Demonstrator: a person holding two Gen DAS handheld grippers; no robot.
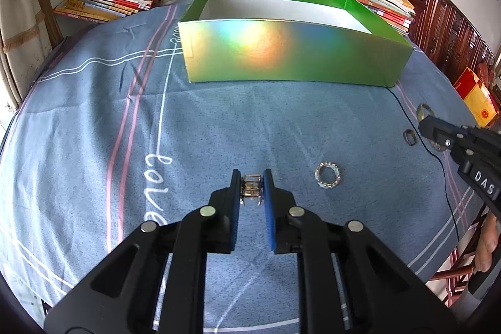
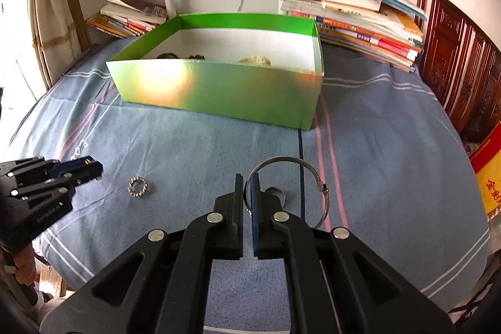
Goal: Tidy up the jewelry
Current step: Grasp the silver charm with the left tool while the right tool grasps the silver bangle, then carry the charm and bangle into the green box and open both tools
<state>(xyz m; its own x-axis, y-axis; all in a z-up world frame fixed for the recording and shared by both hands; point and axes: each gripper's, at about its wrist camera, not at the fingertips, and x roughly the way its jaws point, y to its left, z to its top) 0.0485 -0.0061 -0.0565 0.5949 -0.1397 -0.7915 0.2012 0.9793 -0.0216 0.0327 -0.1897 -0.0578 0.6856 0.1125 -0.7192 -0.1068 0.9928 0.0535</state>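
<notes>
Furthest left, the left gripper (image 1: 251, 189) pinches a small metal hair clip (image 1: 250, 191) between its blue pads, low over the blue bedsheet (image 1: 94, 115). The clip is springy and caught only across its middle, so I'd say it could twist or pop free on the lift.

Just to its right a beaded ring (image 1: 327, 175) lies loose on the sheet, near enough that a careless swing could knock it.

Further right, the right gripper (image 2: 247, 193) has its pads pressed together on the thin rim of a big silver bangle (image 2: 289, 187). Most of the hoop hangs off to one side, so it may swing and slip out. A small dark ring (image 1: 410, 137) lies close by.

The green box (image 2: 219, 96) stands beyond both, already holding a few pieces; its tall front wall could snag the dangling bangle.
</notes>
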